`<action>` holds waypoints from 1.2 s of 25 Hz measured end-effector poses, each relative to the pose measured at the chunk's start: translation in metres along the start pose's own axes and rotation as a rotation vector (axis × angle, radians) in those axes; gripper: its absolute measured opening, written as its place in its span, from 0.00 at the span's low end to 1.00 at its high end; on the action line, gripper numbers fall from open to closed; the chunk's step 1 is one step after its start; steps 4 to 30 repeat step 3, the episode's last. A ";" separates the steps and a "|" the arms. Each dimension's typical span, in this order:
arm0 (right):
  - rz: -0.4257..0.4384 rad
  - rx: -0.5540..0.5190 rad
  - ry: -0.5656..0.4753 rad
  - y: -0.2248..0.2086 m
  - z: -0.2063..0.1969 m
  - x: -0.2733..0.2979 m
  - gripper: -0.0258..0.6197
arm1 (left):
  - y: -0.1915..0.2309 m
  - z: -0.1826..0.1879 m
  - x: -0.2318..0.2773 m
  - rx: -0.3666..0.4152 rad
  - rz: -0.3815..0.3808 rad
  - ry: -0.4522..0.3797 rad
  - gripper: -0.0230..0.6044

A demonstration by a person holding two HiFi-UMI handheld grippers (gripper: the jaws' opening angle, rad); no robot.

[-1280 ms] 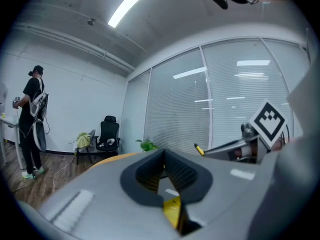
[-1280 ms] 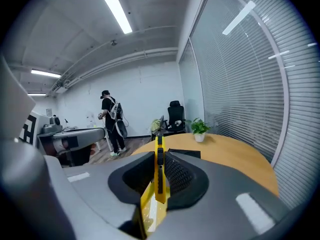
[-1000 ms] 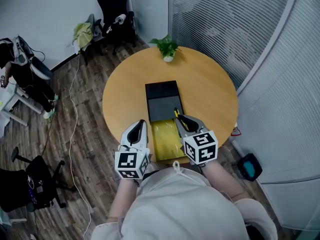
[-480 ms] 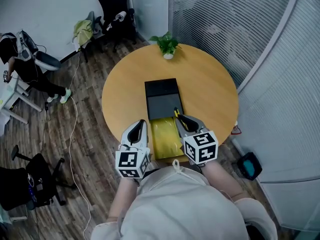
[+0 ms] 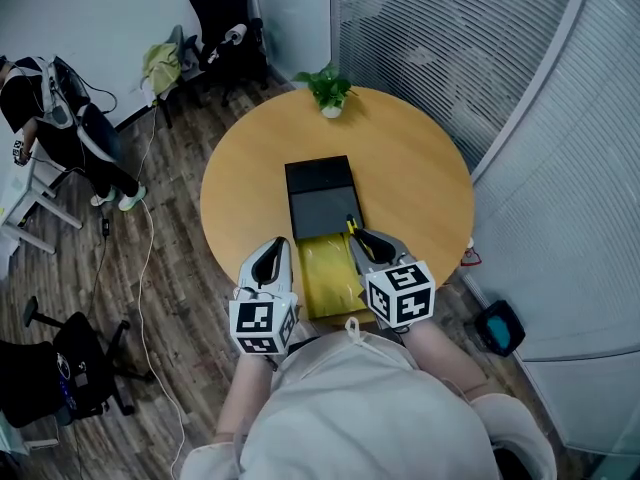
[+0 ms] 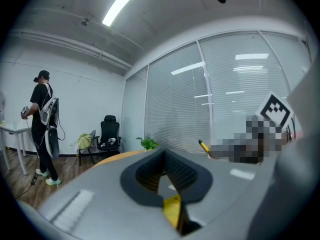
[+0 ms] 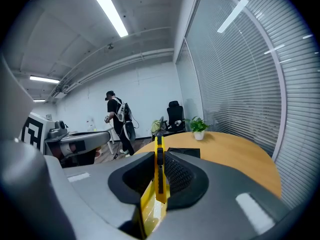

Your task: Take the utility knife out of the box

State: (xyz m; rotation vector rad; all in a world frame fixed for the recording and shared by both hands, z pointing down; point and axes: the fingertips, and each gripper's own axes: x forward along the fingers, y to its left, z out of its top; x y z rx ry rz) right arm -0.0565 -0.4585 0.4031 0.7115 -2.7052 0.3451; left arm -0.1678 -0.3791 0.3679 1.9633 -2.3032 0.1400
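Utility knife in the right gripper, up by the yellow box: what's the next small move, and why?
Probably carry the right gripper sideways and lower the utility knife onto the bare table. The jaws are clamped on the knife, it looks lifted clear of the yellow box, and open tabletop lies just to the right.

Only the person (image 5: 60, 128) in the background moved (far left, head view), stepping further along the floor (image 5: 180, 268).
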 end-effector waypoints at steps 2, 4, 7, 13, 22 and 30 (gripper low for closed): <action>-0.005 0.002 -0.001 0.000 0.000 0.000 0.14 | 0.003 0.001 -0.001 -0.002 0.001 -0.001 0.05; -0.008 0.004 -0.002 0.000 0.000 0.000 0.14 | 0.004 0.001 -0.001 -0.005 0.000 -0.001 0.05; -0.008 0.004 -0.002 0.000 0.000 0.000 0.14 | 0.004 0.001 -0.001 -0.005 0.000 -0.001 0.05; -0.008 0.004 -0.002 0.000 0.000 0.000 0.14 | 0.004 0.001 -0.001 -0.005 0.000 -0.001 0.05; -0.008 0.004 -0.002 0.000 0.000 0.000 0.14 | 0.004 0.001 -0.001 -0.005 0.000 -0.001 0.05; -0.008 0.004 -0.002 0.000 0.000 0.000 0.14 | 0.004 0.001 -0.001 -0.005 0.000 -0.001 0.05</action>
